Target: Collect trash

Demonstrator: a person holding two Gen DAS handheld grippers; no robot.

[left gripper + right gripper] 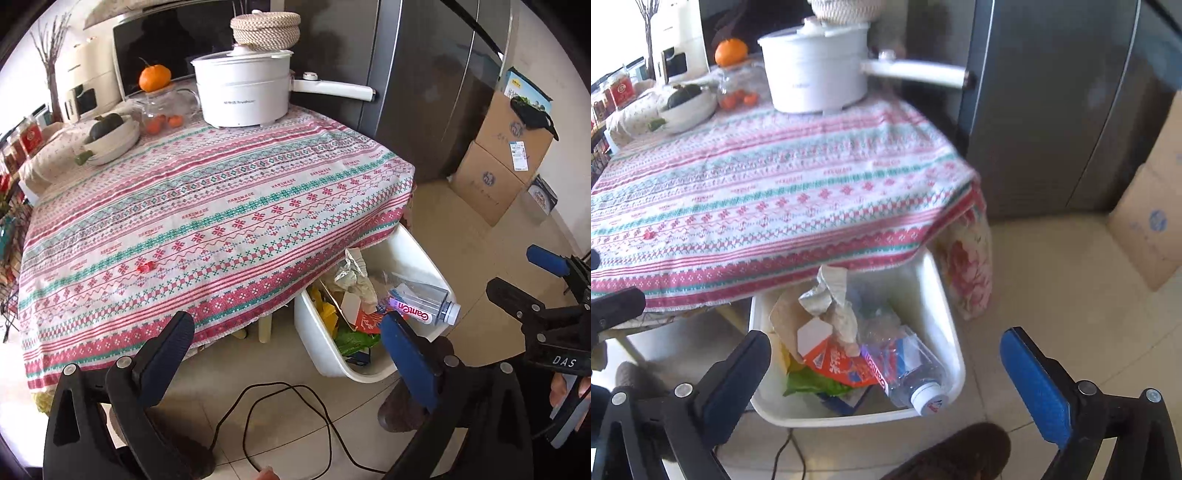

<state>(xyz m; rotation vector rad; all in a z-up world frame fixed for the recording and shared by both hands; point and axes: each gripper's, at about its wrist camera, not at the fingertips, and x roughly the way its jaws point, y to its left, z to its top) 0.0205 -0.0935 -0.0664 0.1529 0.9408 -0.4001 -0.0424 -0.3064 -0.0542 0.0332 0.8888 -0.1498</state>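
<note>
Tools first. My left tool (284, 354) hung wide apart and held nothing, its blue-padded fingers (406, 354) spread above the tiled floor. A black cable (291, 417) lay looped on the tiles just beneath it. My right tool (886, 373) was likewise spread wide and empty, poised directly over the bin; in the left wrist view it showed at the right edge (517, 277).

White trash bin (942, 295) stood on the floor, partly tucked under the near corner of the surface. It was packed: a clear plastic bottle (916, 373) with a white cap lay tilted against the near rim, cap end poking over the edge; an orange-and-white carton (831, 362) sat beside it; crumpled paper (831, 295) stuck up at the back; a green wrapper (812, 384) lay lower down.

Beyond the bin, one small red scrap (145, 266) rested on the patterned tablecloth (221, 192), near the front of the surface and well apart from both tools.

Farther back on the surface: a white electric pot (242, 92) with a woven basket (265, 28) on its lid, a glass jar (162, 110) topped by an orange (155, 77), and a bowl (110, 144). A dark fridge (424, 92) and stacked cardboard boxes (498, 158) stood behind.
</note>
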